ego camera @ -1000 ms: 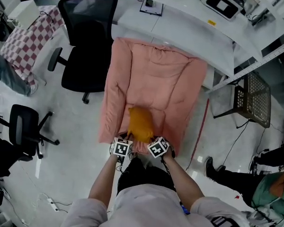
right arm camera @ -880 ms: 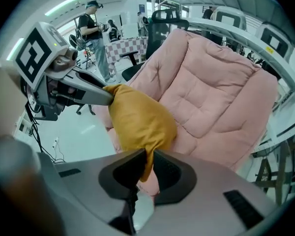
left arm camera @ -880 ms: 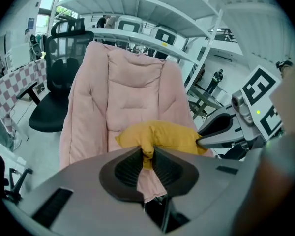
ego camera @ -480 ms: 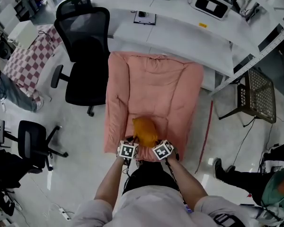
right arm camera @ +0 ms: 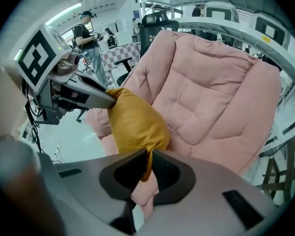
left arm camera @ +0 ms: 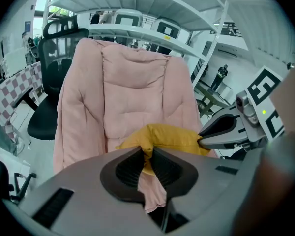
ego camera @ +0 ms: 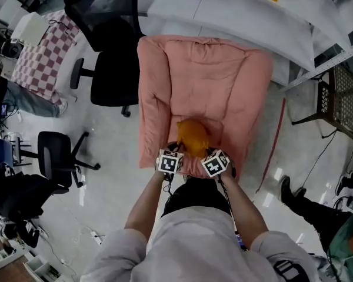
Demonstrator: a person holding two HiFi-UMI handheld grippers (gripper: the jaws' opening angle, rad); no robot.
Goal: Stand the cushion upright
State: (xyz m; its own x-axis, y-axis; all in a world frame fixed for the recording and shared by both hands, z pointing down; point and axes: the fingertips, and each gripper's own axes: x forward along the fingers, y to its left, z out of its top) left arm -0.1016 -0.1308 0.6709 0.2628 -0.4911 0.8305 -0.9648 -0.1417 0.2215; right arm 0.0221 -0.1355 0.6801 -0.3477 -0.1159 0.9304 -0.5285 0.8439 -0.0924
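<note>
A mustard-yellow cushion (ego camera: 192, 136) lies on the seat of a pink padded recliner (ego camera: 212, 81), near its front edge. My left gripper (ego camera: 173, 154) is shut on the cushion's near left corner (left arm camera: 146, 154); its jaws have just been closing on the fabric. My right gripper (ego camera: 207, 157) is shut on the near right corner (right arm camera: 148, 162), and its jaws have also just been closing with the cloth between them. From the left gripper view the right gripper's fingers (left arm camera: 221, 134) pinch the cushion's far corner. The cushion (right arm camera: 132, 124) bulges up between the two grips.
A black office chair (ego camera: 109, 34) stands left of the recliner, a smaller one (ego camera: 59, 160) further left. A white desk (ego camera: 235, 10) runs behind. A checkered cloth (ego camera: 44, 54) lies at the far left. A person's legs (ego camera: 317, 207) rest at the right, by a mesh chair (ego camera: 341, 98).
Both grippers and the cushion have shifted toward the recliner's back while the head camera has moved closer. The grip on both corners stays.
</note>
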